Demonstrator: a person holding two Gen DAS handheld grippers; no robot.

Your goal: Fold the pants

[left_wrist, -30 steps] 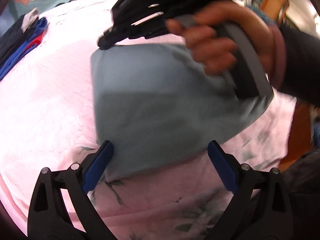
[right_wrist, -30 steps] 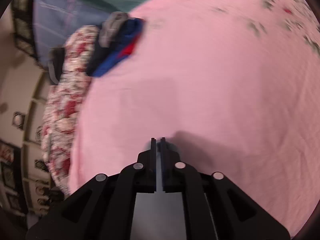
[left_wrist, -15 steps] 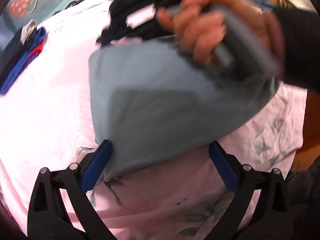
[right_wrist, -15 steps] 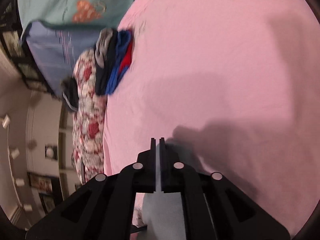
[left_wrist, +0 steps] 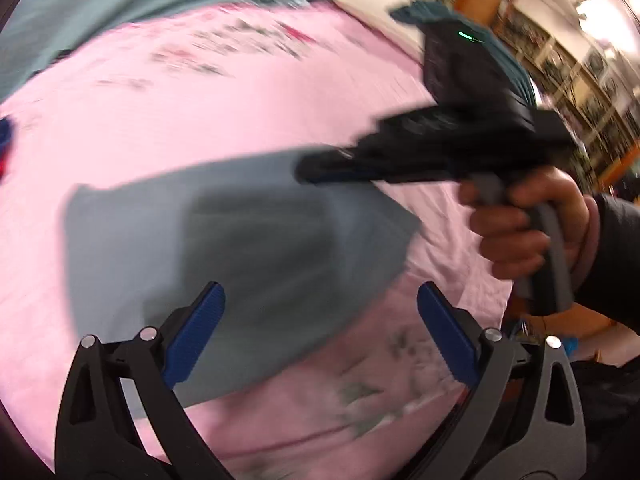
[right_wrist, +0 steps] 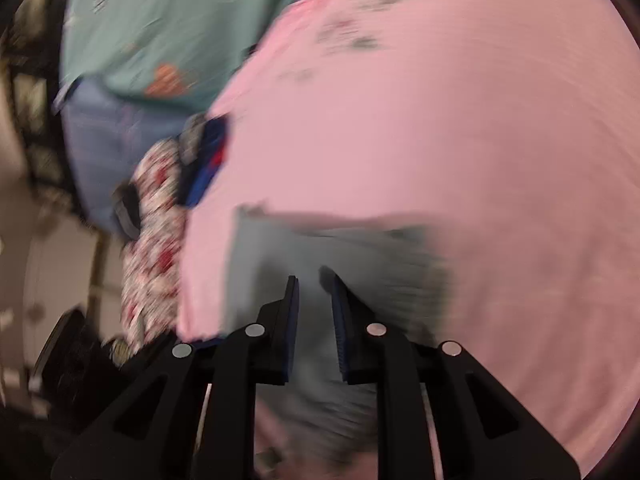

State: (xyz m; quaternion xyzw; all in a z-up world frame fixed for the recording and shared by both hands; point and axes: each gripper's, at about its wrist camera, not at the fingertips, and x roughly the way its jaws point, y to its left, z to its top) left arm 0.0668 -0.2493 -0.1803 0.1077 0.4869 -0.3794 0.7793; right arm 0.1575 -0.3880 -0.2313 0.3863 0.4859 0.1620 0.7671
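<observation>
The grey-blue pants (left_wrist: 224, 248) lie folded into a rough rectangle on the pink bedspread (left_wrist: 200, 112). My left gripper (left_wrist: 320, 320) is open and empty, its blue pads astride the near edge of the pants. My right gripper (right_wrist: 314, 292) is open a little, jaws apart, just above the pants (right_wrist: 280, 248) and holding nothing. In the left wrist view the right gripper (left_wrist: 316, 170) hovers over the far right corner of the pants, held by a hand (left_wrist: 524, 224). Both views are motion-blurred.
A pile of dark blue and red clothes (right_wrist: 208, 160) lies at the bed's far edge, next to a floral quilt (right_wrist: 152, 232). A teal sheet (right_wrist: 160, 20) and a blue one (right_wrist: 104, 140) lie beyond. Shelves (left_wrist: 580, 80) stand at the right.
My right gripper has let go of the pants fabric and opened, drawing back to the right. The pants now lie flatter. My left gripper stays open.
</observation>
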